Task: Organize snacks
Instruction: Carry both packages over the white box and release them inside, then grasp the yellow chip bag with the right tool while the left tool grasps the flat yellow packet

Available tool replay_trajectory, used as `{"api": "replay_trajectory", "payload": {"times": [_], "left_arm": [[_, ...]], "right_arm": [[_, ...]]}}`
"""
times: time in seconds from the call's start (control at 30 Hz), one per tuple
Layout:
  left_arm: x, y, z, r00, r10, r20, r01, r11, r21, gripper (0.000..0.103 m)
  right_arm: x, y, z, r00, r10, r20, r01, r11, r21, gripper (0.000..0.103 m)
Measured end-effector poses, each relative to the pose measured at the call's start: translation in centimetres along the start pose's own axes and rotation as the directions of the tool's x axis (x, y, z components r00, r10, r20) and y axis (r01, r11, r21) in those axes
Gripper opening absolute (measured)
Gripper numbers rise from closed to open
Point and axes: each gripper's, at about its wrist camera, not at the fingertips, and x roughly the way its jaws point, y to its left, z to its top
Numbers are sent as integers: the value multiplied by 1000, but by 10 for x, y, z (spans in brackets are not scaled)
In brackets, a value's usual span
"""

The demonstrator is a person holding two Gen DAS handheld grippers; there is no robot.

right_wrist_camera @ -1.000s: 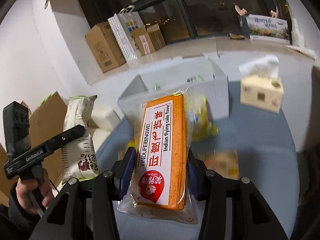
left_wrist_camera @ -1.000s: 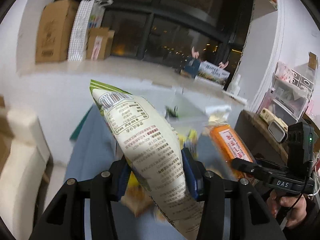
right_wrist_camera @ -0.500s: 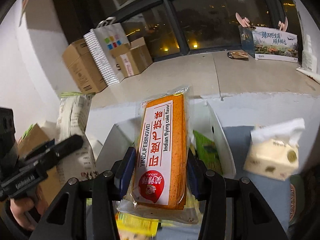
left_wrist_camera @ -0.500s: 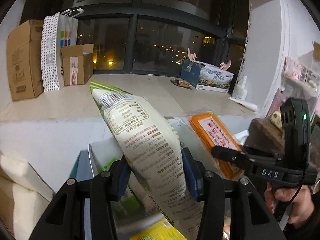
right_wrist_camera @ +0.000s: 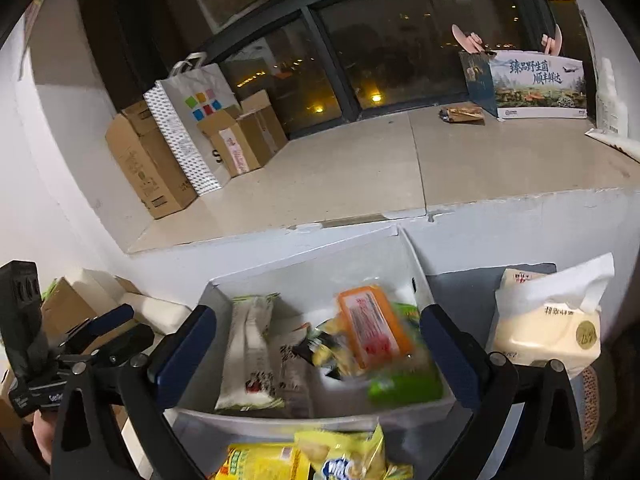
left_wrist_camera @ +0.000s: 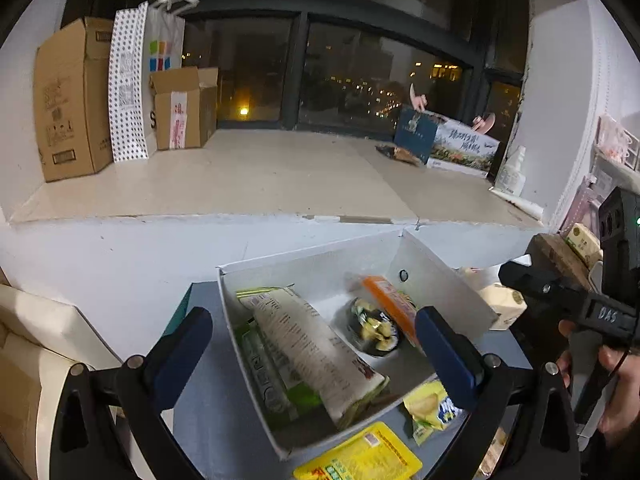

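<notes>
Left wrist view: the left gripper (left_wrist_camera: pixel 316 336) has its jaws opening, spread wide, with nothing pressed between the blue pads (left_wrist_camera: pixel 444 350); the white box (left_wrist_camera: pixel 436 276) lies below the gap. In that box a long pale snack bag (left_wrist_camera: pixel 316 350) rests slanted on top of a green packet (left_wrist_camera: pixel 264 372), with a dark round snack (left_wrist_camera: pixel 374 330) and an orange cake pack (left_wrist_camera: pixel 390 304) beside it toward the box's far right corner. Just outside the near wall of the box lie a yellow packet (left_wrist_camera: pixel 360 458) and a small yellow-and-blue bag (left_wrist_camera: pixel 430 410) on the grey table (left_wrist_camera: pixel 208 412). At the right edge a hand (left_wrist_camera: pixel 616 380) grips the handle of the other gripper.

In the right wrist view, the right gripper (right_wrist_camera: pixel 316 350) is likewise opening, jaws wide and empty. The orange cake pack (right_wrist_camera: pixel 370 326), blurred, is in the box (right_wrist_camera: pixel 304 276) among other packets, and the pale snack bag (right_wrist_camera: pixel 248 354) lies at the left. A tissue pack (right_wrist_camera: pixel 548 320) stands to the right of the box, well apart from the cardboard cartons (right_wrist_camera: pixel 148 160) on the window ledge.
</notes>
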Motion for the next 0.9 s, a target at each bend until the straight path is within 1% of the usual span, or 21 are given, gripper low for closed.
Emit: {"api": "replay_trajectory", "payload": {"times": [0.1,0.17,0.23,0.33,0.4,0.5,0.57,0.67,0.77,0.83,0.9], "left_arm": [[-30,-3,-13,999,-33,21,33,999,1,103],[-51,-5,-25,998,-49,32,48,999,12,103],[-71,-8,-41,998,-48,48,47,999,22,103],[-101,-8,-80,996,-77,49,77,997,10,103],[-112,-7,-103,995,-91,27,91,996,-2,103],[-125,-5,-145,998,-68,3,68,997,-42,103],[-128,-3,-167,998,-61,-17,60,996,-72,103],[-130,-3,-194,997,-68,-45,62,992,-113,103],[-130,-7,-211,996,-56,-71,48,992,-115,103],[-132,-12,-217,996,-49,-78,41,994,-105,103],[-133,-19,-221,995,-56,-79,49,995,-91,103]], "right_arm": [[-18,7,-13,1000,-2,17,3,999,-36,103],[-36,11,-29,999,7,34,-5,998,-58,103],[-54,15,-49,999,23,41,-19,997,-76,103],[-80,17,-84,998,33,47,-28,995,-92,103],[-95,16,-113,999,27,42,-23,995,-94,103],[-109,14,-158,1000,8,22,-6,996,-93,103],[-112,12,-189,1000,-27,0,27,995,-93,103],[-108,7,-218,998,-51,-44,47,995,-93,103],[-99,5,-232,994,-72,-79,65,993,-95,103],[-89,4,-229,992,-74,-103,64,993,-97,103],[-79,5,-220,991,-92,-102,80,991,-111,103]]}}
